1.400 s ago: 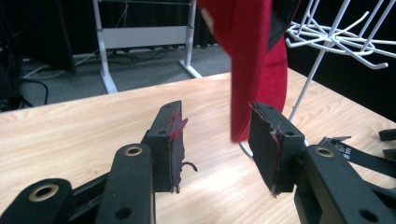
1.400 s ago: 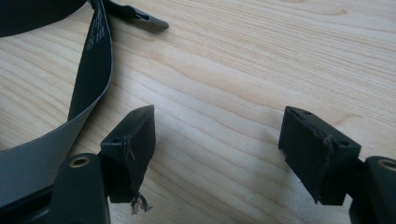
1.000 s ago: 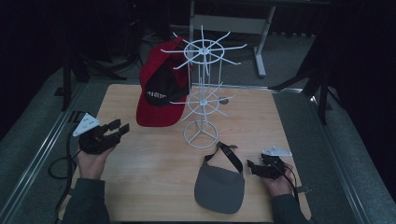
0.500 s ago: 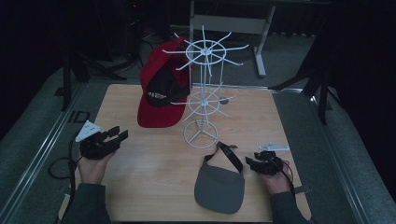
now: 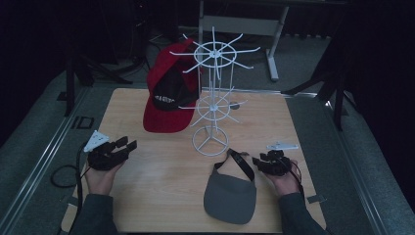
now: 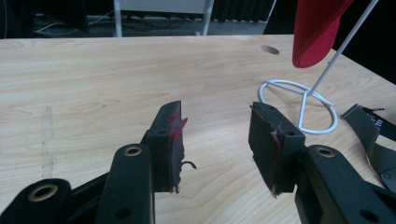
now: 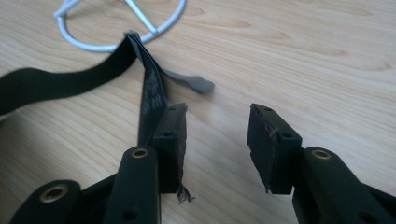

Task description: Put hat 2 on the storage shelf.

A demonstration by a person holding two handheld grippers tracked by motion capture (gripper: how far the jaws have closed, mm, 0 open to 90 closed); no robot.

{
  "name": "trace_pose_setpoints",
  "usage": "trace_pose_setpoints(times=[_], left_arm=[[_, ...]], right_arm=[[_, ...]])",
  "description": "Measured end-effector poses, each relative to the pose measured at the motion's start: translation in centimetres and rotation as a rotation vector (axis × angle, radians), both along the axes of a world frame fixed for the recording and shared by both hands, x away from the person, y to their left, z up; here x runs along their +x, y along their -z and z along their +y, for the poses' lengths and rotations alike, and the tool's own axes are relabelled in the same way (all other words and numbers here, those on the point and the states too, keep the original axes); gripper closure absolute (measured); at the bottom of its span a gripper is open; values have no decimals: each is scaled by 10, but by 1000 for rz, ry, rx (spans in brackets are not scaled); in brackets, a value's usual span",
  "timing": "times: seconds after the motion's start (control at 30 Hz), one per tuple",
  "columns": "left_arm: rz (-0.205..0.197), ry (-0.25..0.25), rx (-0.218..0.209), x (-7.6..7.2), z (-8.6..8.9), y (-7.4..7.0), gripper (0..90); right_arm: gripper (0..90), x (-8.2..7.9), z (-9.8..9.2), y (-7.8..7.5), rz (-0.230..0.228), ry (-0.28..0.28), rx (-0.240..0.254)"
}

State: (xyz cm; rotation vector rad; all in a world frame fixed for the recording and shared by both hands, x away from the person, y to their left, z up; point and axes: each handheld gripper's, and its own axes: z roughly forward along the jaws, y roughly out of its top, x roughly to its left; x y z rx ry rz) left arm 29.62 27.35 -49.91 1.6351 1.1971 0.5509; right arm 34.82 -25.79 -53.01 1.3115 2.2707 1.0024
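Where the right gripper (image 5: 258,161) reaches, a grey visor (image 5: 231,197) lies flat on the bench (image 5: 147,205), near the front edge and a little right of centre. Its black strap (image 5: 241,162) loops up toward the ring foot of the white wire rack (image 5: 212,142); in the right gripper view the strap (image 7: 149,88) runs from that ring down beside the left jaw, which stands against or just beside it, I cannot tell which. The gap between the two jaws holds nothing, only bare wood. These jaws have just been closing, yet they stand apart and grip nothing.

Right hand (image 5: 284,182) comes in from the bottom edge, sleeve dark, gripper just right of the strap loop.

Rack stands upright at mid bench, two tiers of wire arms. A red cap (image 5: 169,95) with a black front panel hangs from its left side, brim downward, well apart from the visor. In the left gripper view the cap (image 6: 317,28) shows as a red edge at upper right, above the rack's ring foot (image 6: 299,105).

Left gripper (image 5: 126,146) sits at the left part of the bench, held in the left hand (image 5: 100,176), well apart from cap, rack and visor. Its jaws are spread wide over bare wood, nothing between them; red marks show on the pads (image 6: 175,126). A cable (image 5: 66,174) trails off the bench's left edge.
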Motion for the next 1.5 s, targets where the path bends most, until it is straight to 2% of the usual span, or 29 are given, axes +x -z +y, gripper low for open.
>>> trace_pose_setpoints(times=[0.37,0.57,0.97,1.07,1.1,1.13,1.2,1.23,1.5], left_arm=[[25,-5,-6,0,2,8,549],[29,-4,-5,0,1,9,549],[43,-18,-15,1,2,13,548],[43,-20,-16,0,3,13,548],[43,-21,-17,0,3,13,548],[43,-23,-19,0,3,13,547],[43,-23,-20,0,4,13,547],[44,-25,-21,0,4,13,547],[48,-25,-20,0,4,13,547]], right_arm=[[606,13,21,-6,17,-37,28],[619,19,31,-6,25,-53,20],[663,36,54,-1,48,-119,-55],[675,41,60,0,72,-139,-70],[675,41,60,0,72,-139,-70],[683,43,64,2,79,-152,-91],[683,43,64,2,79,-152,-91],[699,47,68,6,97,-171,-125],[750,54,73,13,137,-203,-175]])
